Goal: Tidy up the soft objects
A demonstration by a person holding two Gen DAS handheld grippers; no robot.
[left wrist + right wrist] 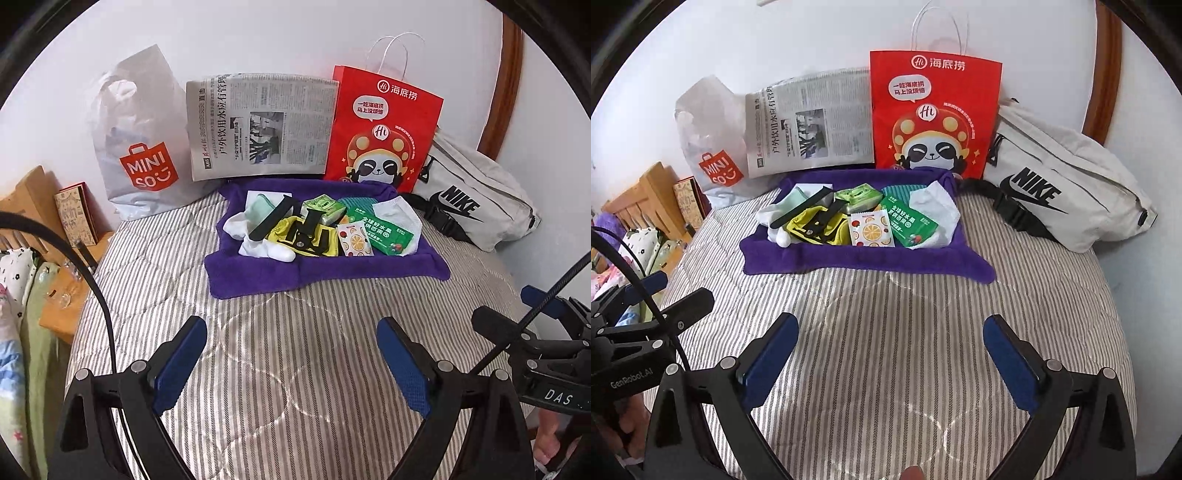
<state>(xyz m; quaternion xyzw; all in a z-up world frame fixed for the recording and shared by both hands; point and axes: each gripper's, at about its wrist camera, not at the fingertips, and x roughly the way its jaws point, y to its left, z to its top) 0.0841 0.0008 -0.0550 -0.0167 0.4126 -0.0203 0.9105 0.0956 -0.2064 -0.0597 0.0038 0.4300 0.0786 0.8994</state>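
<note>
A purple towel (325, 271) (864, 260) lies on the striped bed, holding a pile: white socks (258, 247) (775, 232), a yellow garment (314, 240) (812, 227) with black straps, a green tissue pack (325, 206) (857, 195), a fruit-print packet (355, 240) (871, 229), a green packet (388, 234) (914, 225) and a white cloth (399, 210) (942, 210). My left gripper (291, 332) is open and empty above the bedspread, short of the towel. My right gripper (892, 332) is open and empty, likewise short of the towel.
Against the wall stand a white Miniso bag (136, 147) (709, 147), a newspaper (258, 125) (812, 125), a red paper bag (380, 125) (931, 114) and a white Nike pouch (476, 192) (1063, 184). A wooden bedside stand (55, 258) is at the left.
</note>
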